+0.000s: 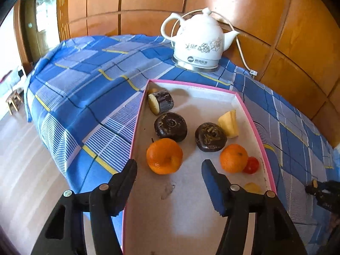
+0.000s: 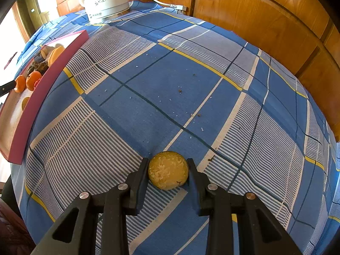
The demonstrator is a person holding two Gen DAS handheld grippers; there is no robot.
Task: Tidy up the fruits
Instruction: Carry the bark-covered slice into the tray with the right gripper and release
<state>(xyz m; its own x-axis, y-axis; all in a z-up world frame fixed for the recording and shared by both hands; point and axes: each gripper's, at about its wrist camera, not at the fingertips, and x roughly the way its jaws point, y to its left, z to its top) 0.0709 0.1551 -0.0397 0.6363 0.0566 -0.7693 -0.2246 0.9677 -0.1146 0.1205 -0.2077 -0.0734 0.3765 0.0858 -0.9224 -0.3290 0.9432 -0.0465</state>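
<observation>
This looks like a room in a home. A table draped in a blue checked tablecloth [image 1: 85, 89] stands against warm wooden panelling [image 1: 265, 10] that fills the top of both views, and a white ceramic electric kettle [image 1: 199, 42] with its cord sits at the upper middle of the left view. At the far left of that view are a pale plank floor [image 1: 25, 159], a small wooden stool [image 1: 13, 102] and a daylit window [image 1: 45, 10].

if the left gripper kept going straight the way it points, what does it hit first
Probably the larger orange in the pink-rimmed tray: it lies just ahead of the open left gripper, nearer its left finger. Depth is unclear, so it might reach the bare tray floor first.
</observation>
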